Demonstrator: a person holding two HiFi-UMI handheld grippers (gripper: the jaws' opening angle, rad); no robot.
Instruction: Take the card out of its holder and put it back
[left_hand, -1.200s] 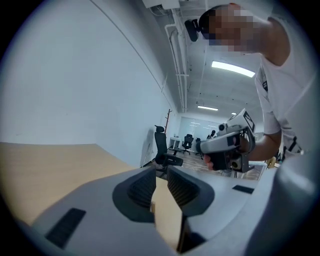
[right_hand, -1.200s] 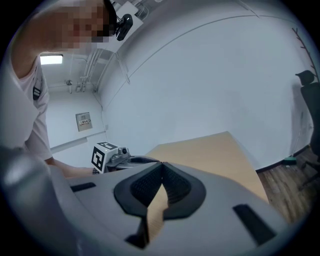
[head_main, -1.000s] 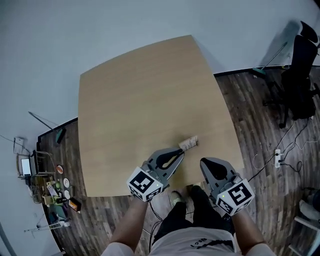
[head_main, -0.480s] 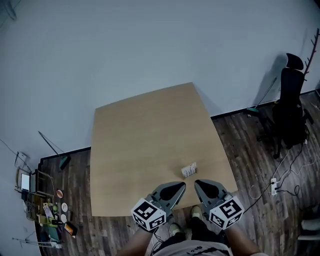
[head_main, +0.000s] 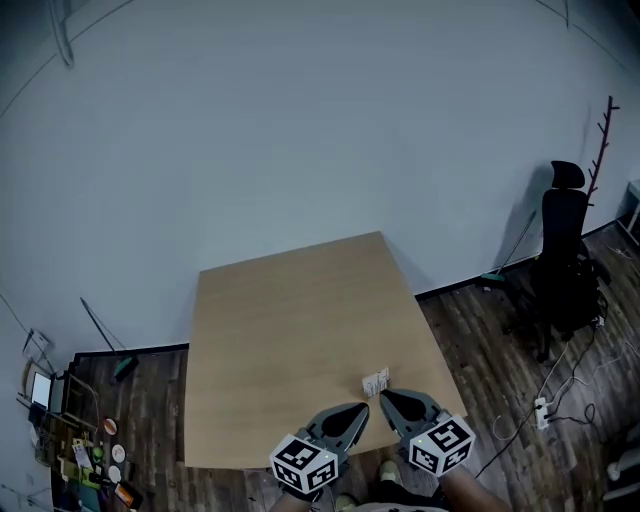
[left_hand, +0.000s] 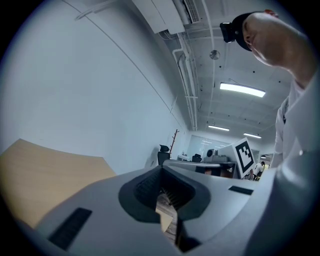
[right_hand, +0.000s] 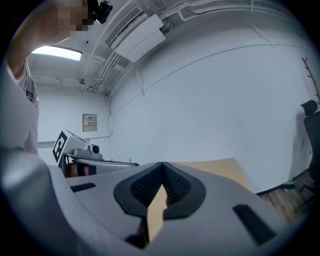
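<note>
Both tongs have drawn back to the near edge of the table (head_main: 290, 340) since a second ago, and my view has lifted. My left gripper (head_main: 357, 411) is clenched on nothing, tips together. Just beyond it the card holder (head_main: 376, 382) lies on the wood near the right front corner, touched by neither tong. It shows too small to read its long axis surely; perhaps it slants far-right. I judge the card light, thin, slick and bendable, so I would pinch its exposed edge while steadying the holder. My right gripper (head_main: 386, 397) is likewise closed and empty.
</note>
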